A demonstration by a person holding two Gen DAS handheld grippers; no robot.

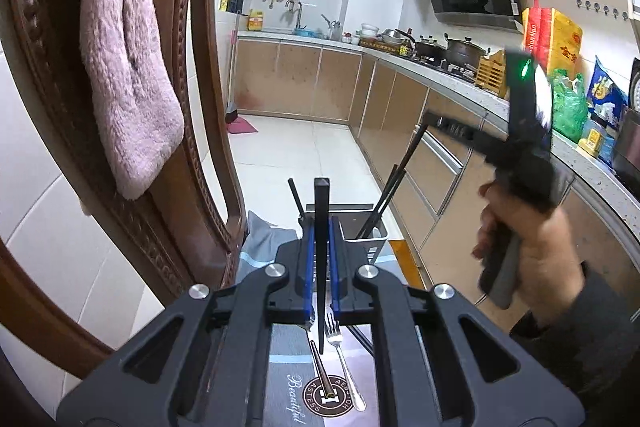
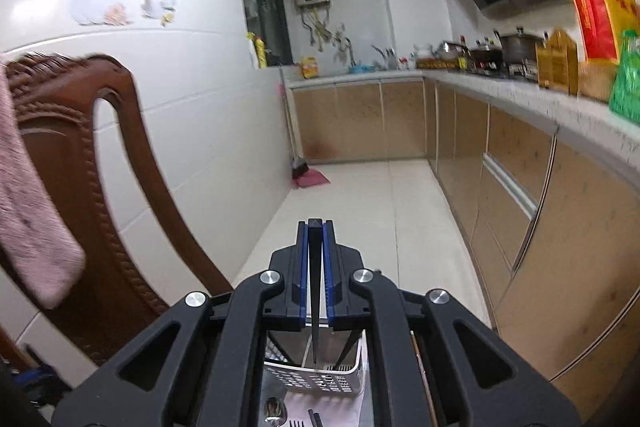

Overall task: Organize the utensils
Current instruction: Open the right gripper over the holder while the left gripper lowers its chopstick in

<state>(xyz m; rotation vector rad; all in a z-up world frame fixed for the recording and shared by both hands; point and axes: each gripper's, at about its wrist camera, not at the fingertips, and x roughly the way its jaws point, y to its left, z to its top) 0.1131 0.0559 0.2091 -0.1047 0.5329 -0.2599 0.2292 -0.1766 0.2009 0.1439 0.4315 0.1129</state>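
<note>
My left gripper (image 1: 321, 223) is shut on a black chopstick (image 1: 321, 287), held upright above the table mat. Under it lie a silver fork (image 1: 340, 355) and a spoon (image 1: 316, 351). Just beyond stands a grey slotted utensil holder (image 1: 378, 237) with several black chopsticks (image 1: 400, 179) leaning in it. My right gripper (image 2: 315, 227) is shut on another black chopstick (image 2: 315, 299), its lower end over the white utensil holder (image 2: 320, 379). A spoon (image 2: 275, 411) lies in front of the holder. The right gripper also shows raised at the right in the left wrist view (image 1: 432, 117).
A carved wooden chair (image 1: 188, 131) with a pink towel (image 1: 124, 39) stands close on the left. A printed table mat (image 1: 288, 387) covers the table. Kitchen counter (image 1: 460, 83) with pots and bags runs along the right; tiled floor (image 1: 312, 155) lies beyond.
</note>
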